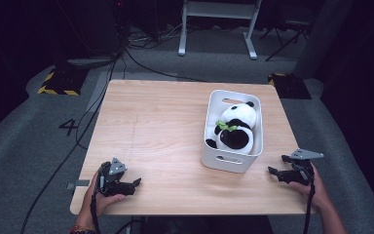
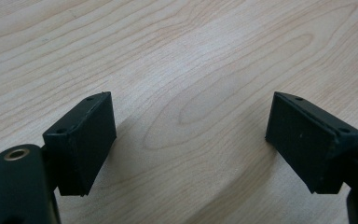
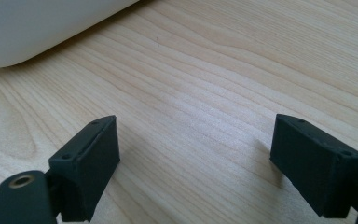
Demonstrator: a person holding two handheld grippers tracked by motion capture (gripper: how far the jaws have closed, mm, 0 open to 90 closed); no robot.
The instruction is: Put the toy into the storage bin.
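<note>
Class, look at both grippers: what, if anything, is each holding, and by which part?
Nothing. The left gripper and right gripper are open over bare table.

A: State the free room on the counter (image 1: 165,126).

B: The left half and the middle of the counter are bare wood, from the near edge to the far edge. The left gripper (image 1: 135,184) rests at the near left corner with open wood ahead of its fingers (image 2: 81,140).

A: State the obstacles.

B: One: the white bin (image 1: 211,146), standing right of centre, with the plush panda (image 1: 236,126) inside it. A strip of bare counter runs between the bin and the right edge. The right gripper (image 1: 278,165) sits at the near end of that strip, just beside the bin's near right corner.
</note>
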